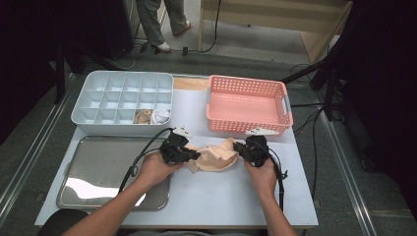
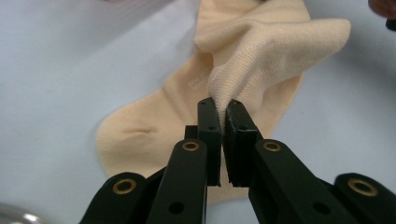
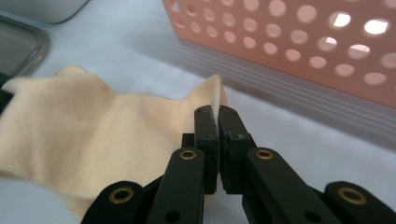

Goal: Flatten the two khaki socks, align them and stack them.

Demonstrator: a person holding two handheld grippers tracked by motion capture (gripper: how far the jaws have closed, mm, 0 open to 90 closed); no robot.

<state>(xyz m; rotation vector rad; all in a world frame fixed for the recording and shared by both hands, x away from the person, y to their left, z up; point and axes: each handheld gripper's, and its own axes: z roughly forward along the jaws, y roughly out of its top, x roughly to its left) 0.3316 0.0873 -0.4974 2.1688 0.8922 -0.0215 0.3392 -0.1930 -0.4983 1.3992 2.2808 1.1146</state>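
Both grippers' fingers pinch the beige sock (image 1: 215, 155) end to end, long axis running along the tabletop's near edge.

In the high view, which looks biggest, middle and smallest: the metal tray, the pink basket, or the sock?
1. Metal tray, though nearer the camera.
2. Pink basket, a close second.
3. Sock, clearly smallest.

High view looks down on the counter (image 1: 216, 196) from overhead; both gripper views sit close, sharing the beige sock (image 2: 243, 60).
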